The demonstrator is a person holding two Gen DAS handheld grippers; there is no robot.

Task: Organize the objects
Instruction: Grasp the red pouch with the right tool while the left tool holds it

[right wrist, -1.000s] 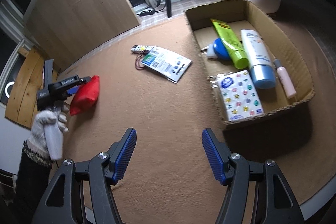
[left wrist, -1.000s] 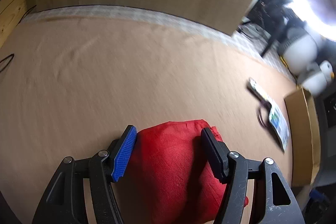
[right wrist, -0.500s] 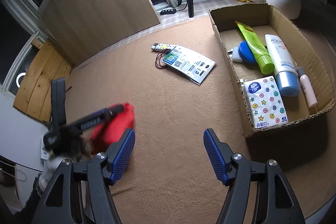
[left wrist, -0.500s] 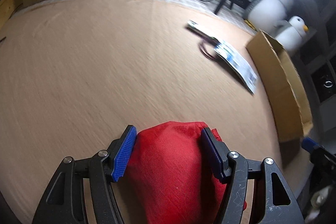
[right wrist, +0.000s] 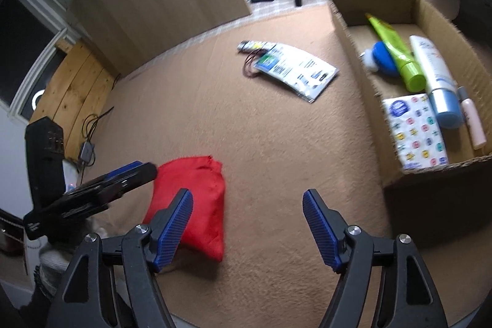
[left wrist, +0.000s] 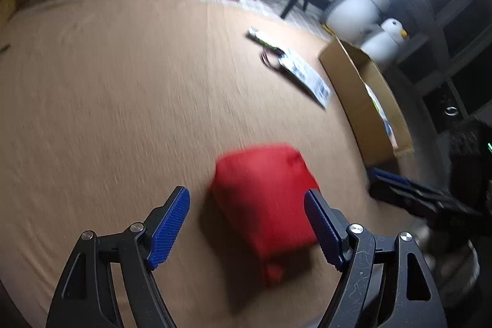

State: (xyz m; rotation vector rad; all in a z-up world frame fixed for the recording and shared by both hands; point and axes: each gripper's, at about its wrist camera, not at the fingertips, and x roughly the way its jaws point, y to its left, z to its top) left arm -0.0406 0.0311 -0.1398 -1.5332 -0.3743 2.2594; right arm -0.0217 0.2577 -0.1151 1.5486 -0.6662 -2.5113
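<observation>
Blur smears most of my left wrist view, but I can see the red cloth pouch (left wrist: 264, 192) lying on the tan carpeted floor (left wrist: 123, 112), its long axis running from near me away and slightly leftward, with the narrow bunched end nearest the camera. My left gripper (left wrist: 247, 223) stands wide; its jaws have just been opening, and the pouch sits between them with a clear gap to the left pad, while the right pad overlaps its edge and I cannot tell whether they touch. Farther off lie a printed packet (left wrist: 306, 76) and a cardboard box (left wrist: 366, 100), seen edge-on so its contents are mostly hidden. My right gripper (left wrist: 399, 192) shows only as a dark, blurred shape at the right edge.

From my right wrist view the pouch (right wrist: 192, 199) lies at lower left, partly covered by my own left finger (right wrist: 172, 223), and the left gripper (right wrist: 123, 177) sits just beside its upper corner. My right gripper (right wrist: 247, 223) is spread wide over bare floor (right wrist: 276, 159); its jaws have just been opening with nothing between them. The packet (right wrist: 295, 69) is well apart, up the floor. The box (right wrist: 353, 51) at right holds a green tube (right wrist: 396, 57), a white and blue bottle (right wrist: 436, 76), a tissue pack (right wrist: 415, 131) and a blue lidded item (right wrist: 381, 57), and it is cut off by the frame edge.
</observation>
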